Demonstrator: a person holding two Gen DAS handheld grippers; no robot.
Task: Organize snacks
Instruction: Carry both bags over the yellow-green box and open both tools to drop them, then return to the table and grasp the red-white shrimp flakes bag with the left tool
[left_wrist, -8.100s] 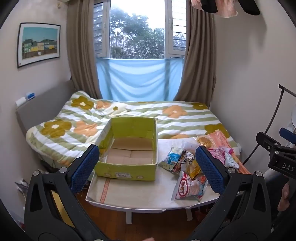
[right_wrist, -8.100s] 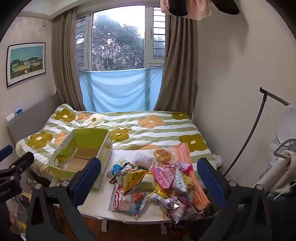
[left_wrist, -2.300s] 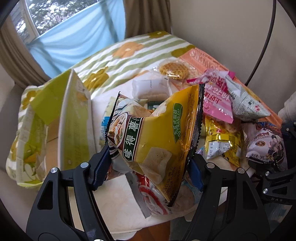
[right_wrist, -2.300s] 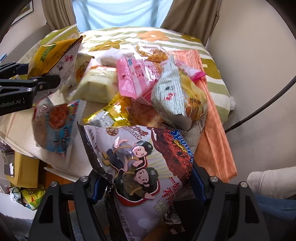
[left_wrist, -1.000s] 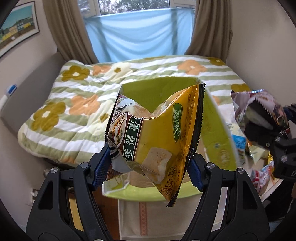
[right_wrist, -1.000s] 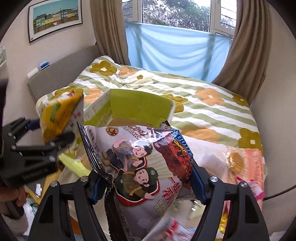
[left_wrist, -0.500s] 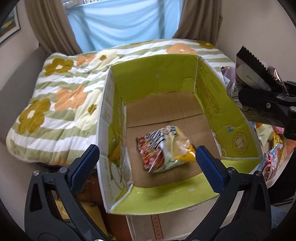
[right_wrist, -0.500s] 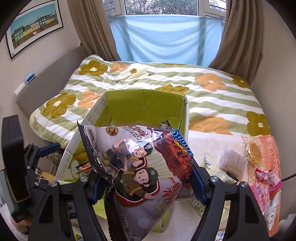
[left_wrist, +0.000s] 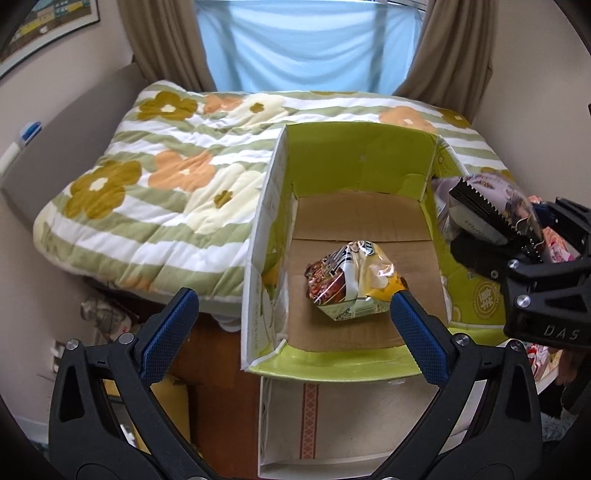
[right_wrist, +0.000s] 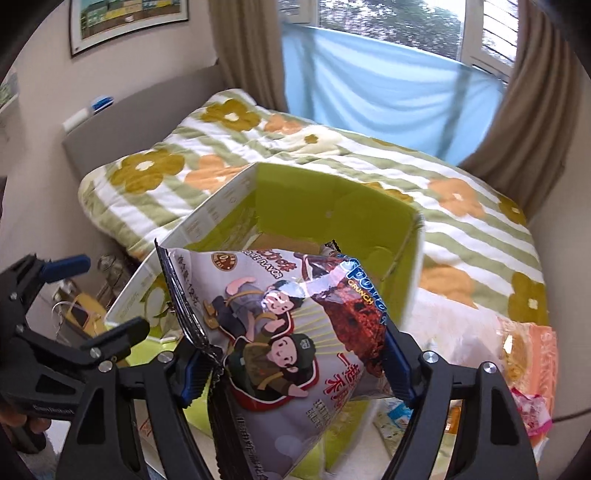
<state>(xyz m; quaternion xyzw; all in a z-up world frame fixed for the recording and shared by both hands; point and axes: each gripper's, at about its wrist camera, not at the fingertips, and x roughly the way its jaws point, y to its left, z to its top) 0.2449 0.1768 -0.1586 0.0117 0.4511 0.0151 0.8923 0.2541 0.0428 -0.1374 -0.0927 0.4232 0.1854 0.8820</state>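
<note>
Our left gripper (left_wrist: 291, 314) gapes empty above the green box (left_wrist: 362, 155); our right gripper (right_wrist: 295, 363) clamps the "CRUNCH" bag (right_wrist: 291, 332) beside its rim.

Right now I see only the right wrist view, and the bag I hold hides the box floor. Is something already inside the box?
Observer: Yes. One yellow snack bag lies on the floor of the green box, toward the near side.
Operator: Is there bare floor for my cartoon snack bag?
Observer: The far strip of the cardboard floor, behind the yellow one, is bare.
Operator: And the left gripper?
Observer: The left gripper is open and holds nothing.
</note>
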